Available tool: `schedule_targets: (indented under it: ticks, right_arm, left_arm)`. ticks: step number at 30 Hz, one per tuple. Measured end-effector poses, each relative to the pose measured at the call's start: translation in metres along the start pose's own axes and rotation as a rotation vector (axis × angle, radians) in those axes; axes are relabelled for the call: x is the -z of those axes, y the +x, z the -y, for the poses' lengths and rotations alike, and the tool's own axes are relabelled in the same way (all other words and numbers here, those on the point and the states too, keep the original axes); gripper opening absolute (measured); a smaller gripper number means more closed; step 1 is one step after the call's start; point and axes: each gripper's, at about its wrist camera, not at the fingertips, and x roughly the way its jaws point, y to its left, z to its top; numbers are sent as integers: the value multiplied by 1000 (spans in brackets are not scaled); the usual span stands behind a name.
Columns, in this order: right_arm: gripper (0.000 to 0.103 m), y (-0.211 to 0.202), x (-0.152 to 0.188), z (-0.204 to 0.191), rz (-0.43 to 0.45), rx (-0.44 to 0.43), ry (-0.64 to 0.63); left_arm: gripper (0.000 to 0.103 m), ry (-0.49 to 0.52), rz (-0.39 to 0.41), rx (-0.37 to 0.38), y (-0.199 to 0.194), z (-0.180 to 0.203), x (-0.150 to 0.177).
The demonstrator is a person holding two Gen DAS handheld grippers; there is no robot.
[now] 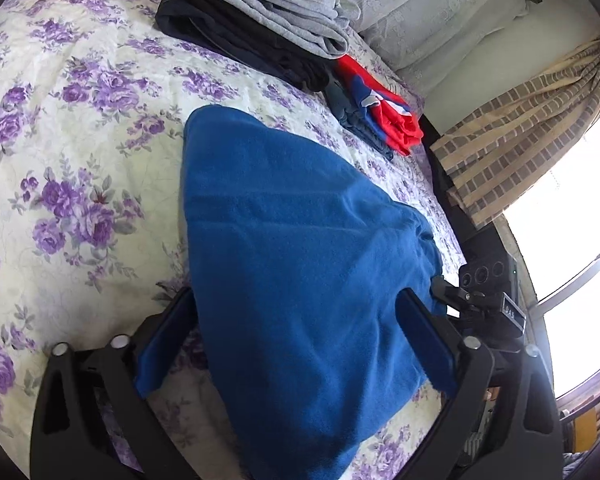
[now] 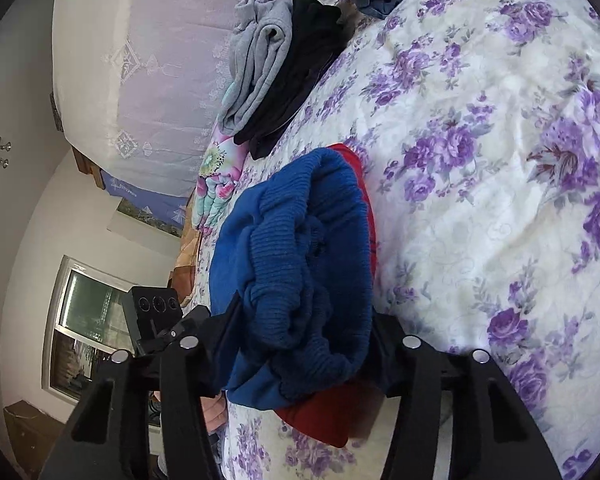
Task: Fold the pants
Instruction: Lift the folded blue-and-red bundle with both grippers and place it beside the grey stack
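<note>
Blue fleece pants lie folded on the floral bedspread. In the left wrist view my left gripper is open, its fingers standing wide on either side of the near end of the pants. In the right wrist view my right gripper holds the bunched ribbed waistband of the blue pants between its fingers; a red lining or cloth shows under the blue. The right gripper also shows at the right edge of the left wrist view.
A stack of folded grey and black garments lies at the far side of the bed, with a red and blue pile next to it. A pillow, a checked curtain and a bright window are at the right.
</note>
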Motion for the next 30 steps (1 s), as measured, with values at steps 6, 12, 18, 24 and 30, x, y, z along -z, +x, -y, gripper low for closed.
schedule_targets:
  ticks: [6,12,18,24,30]
  right_arm:
    - [42,-1,11,-16,47,44,-98]
    - [39,-16,19,-20,73,2,-100]
    - [39,-52,10,-22,112,21,-119]
    - [38,-118,-67,-37,265,83,-182]
    - [38,-168,-191,-52,409,123,-236]
  left_arm:
    - [48,-2,51,-21,-13,2,5]
    - [25,53,77,-42,-27,24,12]
    - [24,186,52,-123,-17,71,2]
    - [24,374,48,-104,31,155,-71]
    - [24,509,112,-88,88,243,-184]
